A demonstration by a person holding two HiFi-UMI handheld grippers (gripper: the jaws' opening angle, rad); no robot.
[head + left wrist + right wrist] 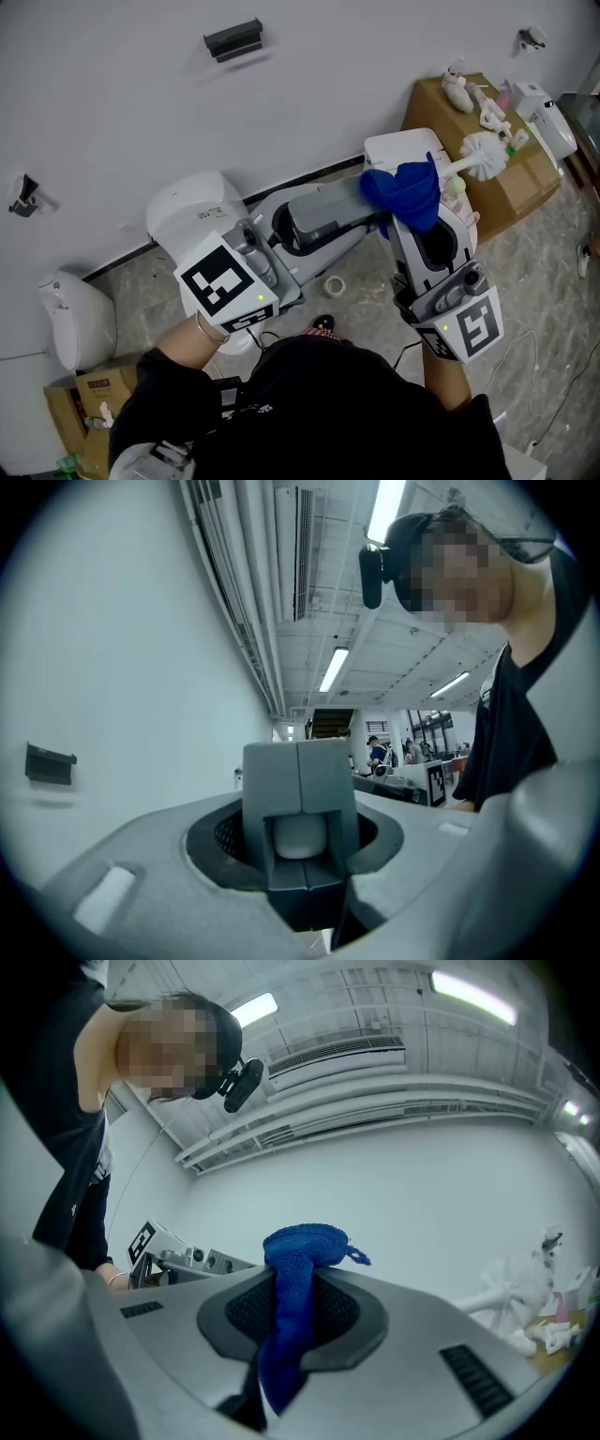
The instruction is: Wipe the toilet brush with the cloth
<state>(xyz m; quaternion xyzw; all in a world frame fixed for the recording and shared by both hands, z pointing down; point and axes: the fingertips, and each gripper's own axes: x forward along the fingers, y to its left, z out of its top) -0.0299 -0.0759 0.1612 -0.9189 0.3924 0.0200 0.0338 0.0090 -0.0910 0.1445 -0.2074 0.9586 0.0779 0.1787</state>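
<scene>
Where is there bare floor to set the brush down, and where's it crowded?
Bare floor beside the cardboard box, on its near side. A narrower patch between the round white bin and the white container. The box top is crowded with toys.

The left grey two-jaw gripper (300,829) lies level, with its jaws closed around a white rounded handle end (300,840). The right grey two-jaw gripper (292,1297) points slightly upward, and its jaws clamp a blue knitted cloth (302,1251). Both forearms reach forward, with the gripper tips close together.
</scene>
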